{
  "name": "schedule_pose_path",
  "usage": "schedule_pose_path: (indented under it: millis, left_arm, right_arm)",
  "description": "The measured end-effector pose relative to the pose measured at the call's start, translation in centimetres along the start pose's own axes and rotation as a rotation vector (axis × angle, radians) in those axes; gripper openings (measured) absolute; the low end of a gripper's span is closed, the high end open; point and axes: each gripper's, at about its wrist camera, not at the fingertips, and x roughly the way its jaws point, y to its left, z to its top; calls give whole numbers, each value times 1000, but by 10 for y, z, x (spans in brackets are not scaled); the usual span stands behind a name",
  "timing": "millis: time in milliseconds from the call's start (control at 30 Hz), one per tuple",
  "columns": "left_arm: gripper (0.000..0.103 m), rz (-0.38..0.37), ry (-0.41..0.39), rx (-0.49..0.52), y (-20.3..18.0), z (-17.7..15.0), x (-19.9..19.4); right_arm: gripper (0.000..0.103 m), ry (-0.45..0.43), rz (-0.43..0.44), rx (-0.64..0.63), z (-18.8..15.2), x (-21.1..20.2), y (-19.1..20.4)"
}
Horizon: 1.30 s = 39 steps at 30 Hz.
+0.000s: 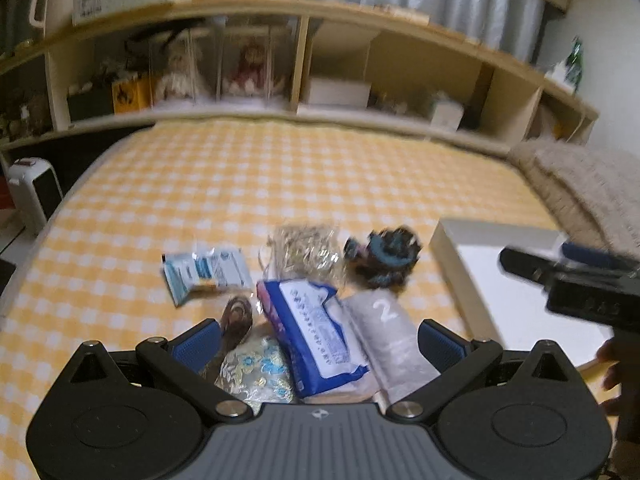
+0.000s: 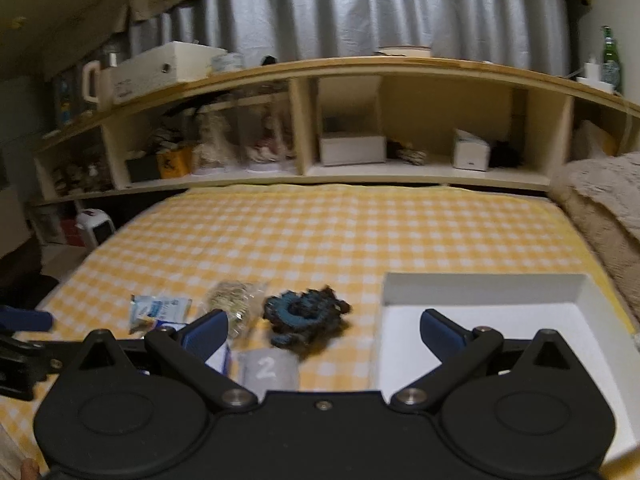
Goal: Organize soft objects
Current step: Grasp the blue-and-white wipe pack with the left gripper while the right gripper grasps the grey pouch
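Left wrist view: left gripper [image 1: 320, 340] spread wide, empty, over blue-white packet [image 1: 316, 336] and grey pack marked 2 [image 1: 390, 332] | right gripper [image 2: 324, 330] spread wide, empty | dark blue crocheted piece [image 2: 306, 312] on yellow checked sheet [image 2: 340, 232], beside white tray [image 2: 508, 312]

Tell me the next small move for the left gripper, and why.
Probably lower the open left gripper onto the blue-and-white packet lying between its fingers and close. The white box beside the pile looks empty, and both grippers hold nothing.
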Motion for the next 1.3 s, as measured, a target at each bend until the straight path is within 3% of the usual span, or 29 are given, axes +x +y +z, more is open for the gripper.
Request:
schedule_pose_path:
  millis: [267,433,633,800,1033,1300]
  left_arm:
    - [103,61,166,20,-17,5,62]
    - [103,115,199,162,-41,-1,95]
    - [103,228,220,343,-52,-12,131]
    - [103,212,299,387,-39,-21,148]
    - [102,152,349,451,-9,-24,138]
    - [70,101,300,447,-3,-11,134]
  right_arm:
    - [103,14,-58,-18,8,23,-10]
    - [103,30,-85,31,5,28,-23]
    - [103,71,-41,64,-2,37,-26]
    - [103,106,-8,25,-8,50,-15]
    - [103,191,76,-102,-17,74,11]
    - [102,360,172,-210,-38,108,40]
